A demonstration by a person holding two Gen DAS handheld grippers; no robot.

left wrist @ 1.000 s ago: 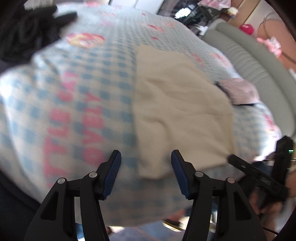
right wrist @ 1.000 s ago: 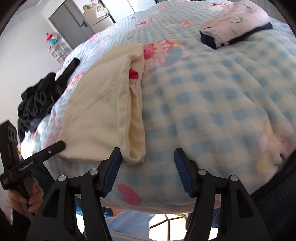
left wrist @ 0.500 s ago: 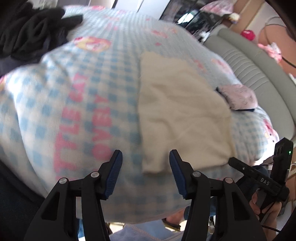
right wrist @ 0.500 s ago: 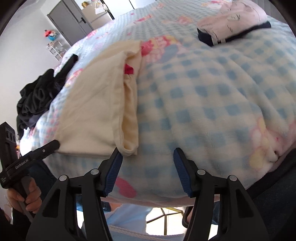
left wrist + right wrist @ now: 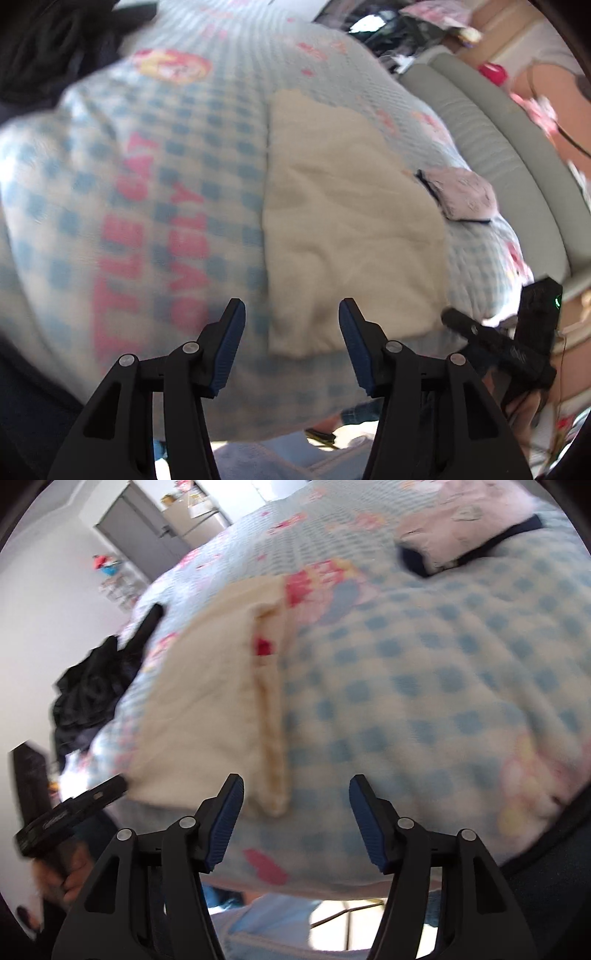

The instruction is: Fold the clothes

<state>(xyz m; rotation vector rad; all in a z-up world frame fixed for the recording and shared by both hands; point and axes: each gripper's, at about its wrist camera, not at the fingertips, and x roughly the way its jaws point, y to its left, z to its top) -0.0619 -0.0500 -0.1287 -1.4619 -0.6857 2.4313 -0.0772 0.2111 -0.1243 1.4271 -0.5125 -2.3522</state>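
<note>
Tongs left (image 5: pixel 291 325) gape empty, right (image 5: pixel 295 805) widening empty; only right view shows cream garment's (image 5: pixel 207 709) red patch.

A blue-and-white checked blanket (image 5: pixel 192 155) with pink lettering and cartoon prints covers the bed, spreading out ahead of both claws. A grey padded headboard (image 5: pixel 517 177) curves along its far right side, well beyond the left claw. Far off to the upper left of the right claw stand a grey cabinet (image 5: pixel 144 542) and a small shelf of oddments (image 5: pixel 110 576) against the white wall.
</note>
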